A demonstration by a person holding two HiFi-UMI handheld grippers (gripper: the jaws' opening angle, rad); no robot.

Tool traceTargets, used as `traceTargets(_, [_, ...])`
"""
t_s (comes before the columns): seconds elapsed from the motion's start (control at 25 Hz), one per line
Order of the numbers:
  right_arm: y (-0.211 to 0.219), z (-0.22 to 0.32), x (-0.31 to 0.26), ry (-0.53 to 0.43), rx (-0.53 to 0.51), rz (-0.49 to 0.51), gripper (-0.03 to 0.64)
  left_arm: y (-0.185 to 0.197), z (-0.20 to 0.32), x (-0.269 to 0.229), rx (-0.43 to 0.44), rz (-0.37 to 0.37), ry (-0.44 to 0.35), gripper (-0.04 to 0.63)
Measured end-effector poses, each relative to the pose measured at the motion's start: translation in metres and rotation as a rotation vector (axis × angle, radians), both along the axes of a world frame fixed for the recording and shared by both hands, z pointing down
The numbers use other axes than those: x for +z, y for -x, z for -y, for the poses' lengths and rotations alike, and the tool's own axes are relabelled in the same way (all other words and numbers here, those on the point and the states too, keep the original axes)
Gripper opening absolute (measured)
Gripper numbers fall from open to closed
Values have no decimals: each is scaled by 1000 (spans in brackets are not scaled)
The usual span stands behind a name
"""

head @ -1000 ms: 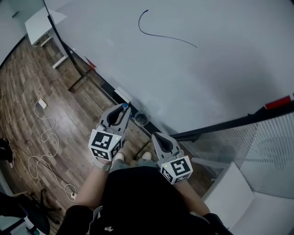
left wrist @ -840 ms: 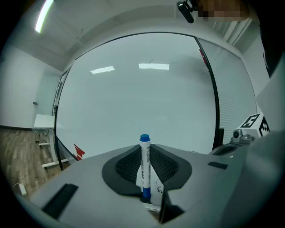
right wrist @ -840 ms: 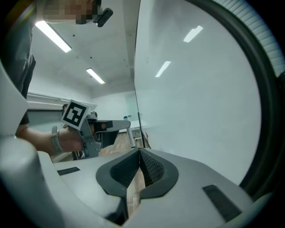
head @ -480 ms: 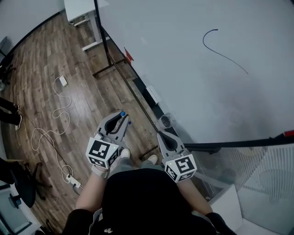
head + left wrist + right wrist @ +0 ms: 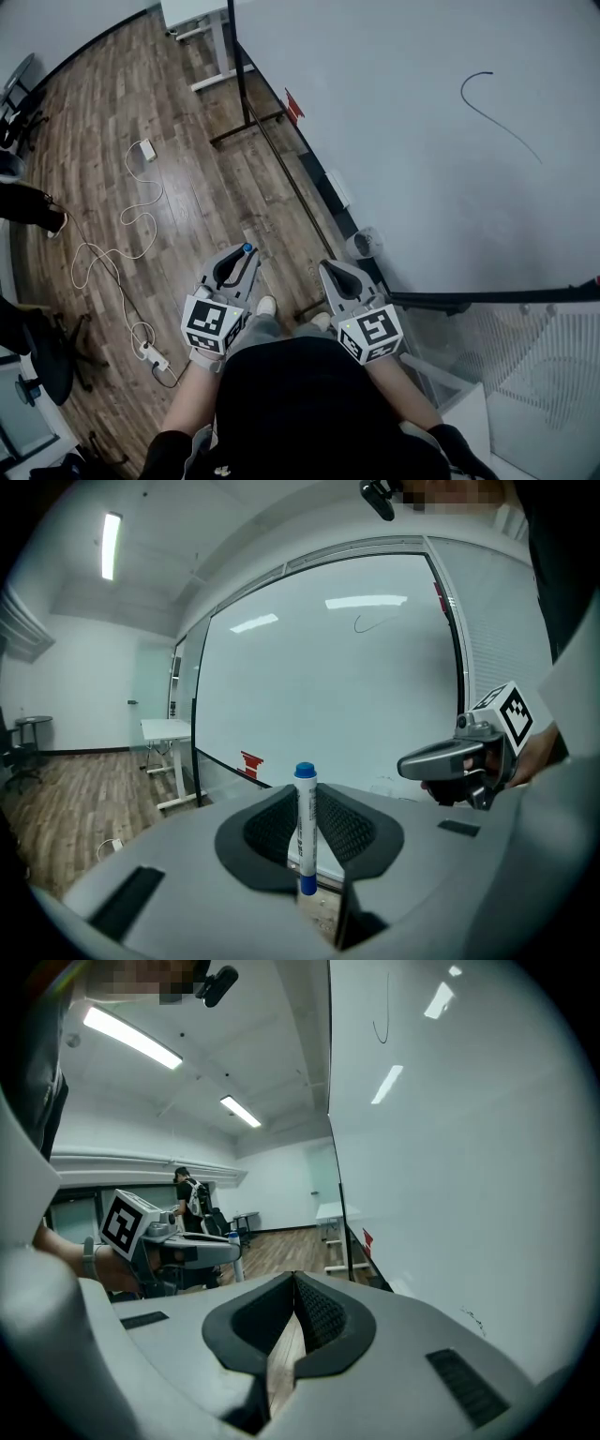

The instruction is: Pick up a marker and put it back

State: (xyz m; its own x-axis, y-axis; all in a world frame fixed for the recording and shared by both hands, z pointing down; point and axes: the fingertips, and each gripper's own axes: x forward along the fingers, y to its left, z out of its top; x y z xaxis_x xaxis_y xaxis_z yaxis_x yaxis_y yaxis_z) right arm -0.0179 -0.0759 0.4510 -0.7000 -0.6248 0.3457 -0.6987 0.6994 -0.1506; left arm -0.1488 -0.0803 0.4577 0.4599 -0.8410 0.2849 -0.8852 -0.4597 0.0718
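Marker picked up, not yet put back.
The whiteboard (image 5: 422, 141) fills 12 to 3 o'clock in the head view. The right gripper (image 5: 330, 272), at 5 o'clock, is closed on nothing. The left gripper (image 5: 242, 262), at 7 o'clock, clamps the blue-capped marker (image 5: 305, 832) upright. I judge 1 of 2 steps left: returning it.

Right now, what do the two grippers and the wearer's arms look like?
Both the left gripper and the right gripper are matte grey shells tapering to two jaws lined with black ribbed pads. Each carries a white cube printed with black square markers at its rear. No cables show on them. The person wears a black top; the forearms are uncovered.
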Motion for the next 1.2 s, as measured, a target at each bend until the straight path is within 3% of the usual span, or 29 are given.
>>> traceTargets(0.32, [3,1,0,-1,6,-4,28,-3,-6,12,7,-25,31,77])
traceTargets(0.56, [-12,3,2,3,57,-8,28,-15,6,11,68,10,20,78])
traceTargets(1.2, [-82,-4,0,-4,309,-20,28,-107,59,-36,350,-28,-91,78])
